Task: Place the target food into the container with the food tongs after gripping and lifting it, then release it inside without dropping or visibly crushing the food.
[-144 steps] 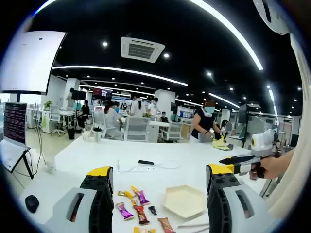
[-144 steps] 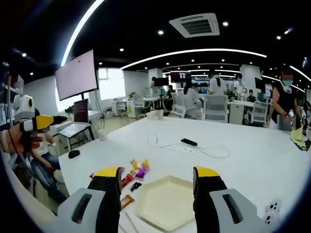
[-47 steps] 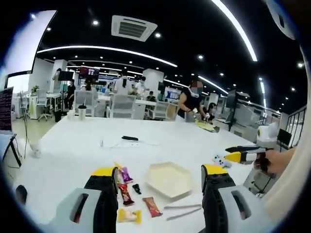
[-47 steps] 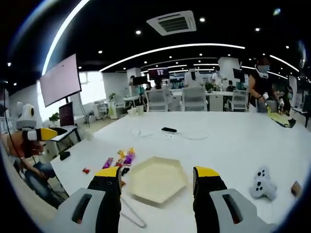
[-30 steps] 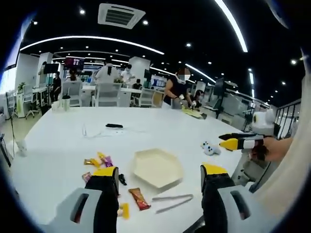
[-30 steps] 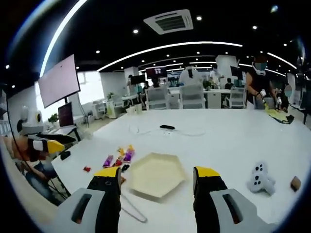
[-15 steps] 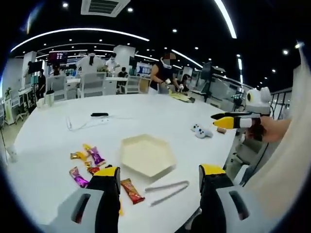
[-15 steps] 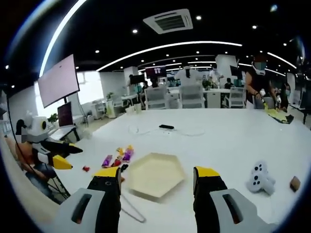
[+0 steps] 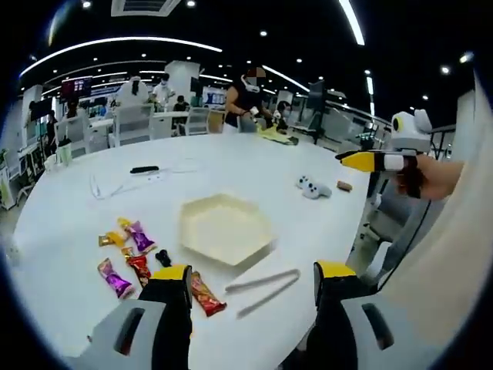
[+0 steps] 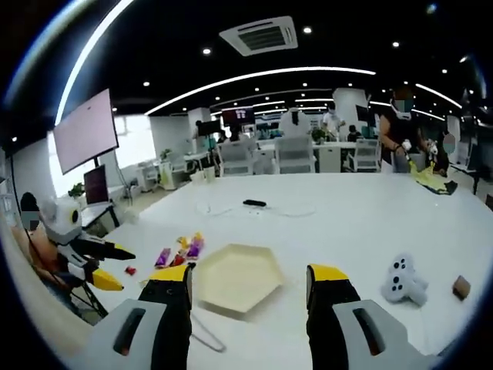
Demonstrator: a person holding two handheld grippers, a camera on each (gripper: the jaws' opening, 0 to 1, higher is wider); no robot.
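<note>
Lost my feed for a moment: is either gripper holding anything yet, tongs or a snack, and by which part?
Nothing is held. Both the left gripper and the right gripper are open and empty; the tongs lie on the table beside the hexagonal container.

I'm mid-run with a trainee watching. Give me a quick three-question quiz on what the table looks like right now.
1. True or false: the tongs are already gripped by the left gripper.
2. What shape is the cream tray? A) round B) hexagonal C) square
3. Fill in: the wrapped snacks lie beside the tray, and the tray itself holds ____ food.

Key
1. False: the tongs lie loose on the table, and the jaws stand apart.
2. B
3. no
</note>
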